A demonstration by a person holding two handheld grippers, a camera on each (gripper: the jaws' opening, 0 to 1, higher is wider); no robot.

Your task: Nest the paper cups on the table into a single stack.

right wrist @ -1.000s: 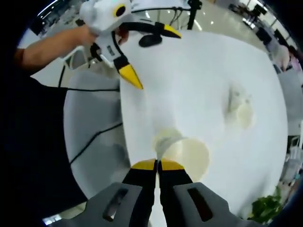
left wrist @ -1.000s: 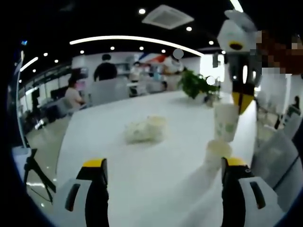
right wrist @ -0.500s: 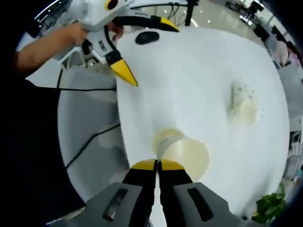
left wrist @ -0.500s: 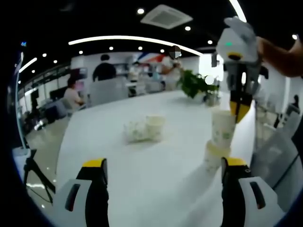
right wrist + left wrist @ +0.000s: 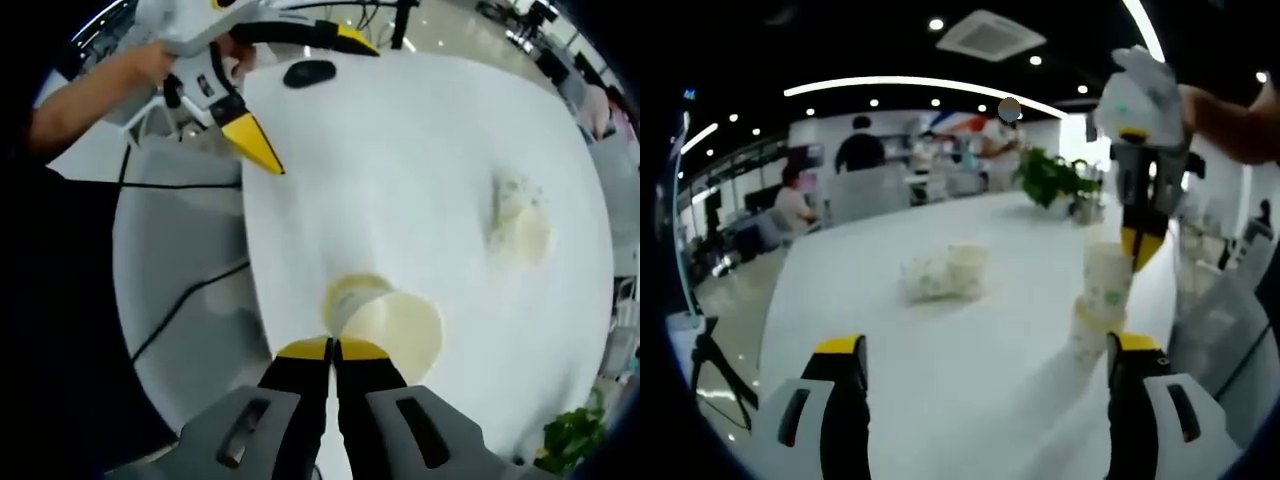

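In the left gripper view my right gripper (image 5: pixel 1132 246) comes down from the upper right, shut on the rim of a patterned paper cup (image 5: pixel 1107 280). That cup sits partly inside a second upright cup (image 5: pixel 1092 328) near the table's right edge. The right gripper view looks down into the held cup (image 5: pixel 398 322), its rim pinched by my right gripper (image 5: pixel 333 348), with the lower cup (image 5: pixel 347 296) beneath it. Two more cups lie mid-table, one upright (image 5: pixel 967 268) and one on its side (image 5: pixel 923 278). My left gripper (image 5: pixel 985 350) stands open and holds nothing; it also shows in the right gripper view (image 5: pixel 308 98).
The white table (image 5: pixel 940 370) stretches far back. A potted plant (image 5: pixel 1050 178) stands at its far end, and a black flat object (image 5: pixel 310 72) lies near the left gripper. A grey chair (image 5: pixel 190 270) sits beside the table edge. People sit in the background.
The right gripper has lowered its cup, which hung above the standing cup a second ago and now sits partly inside it. The left gripper has stayed open and in place.
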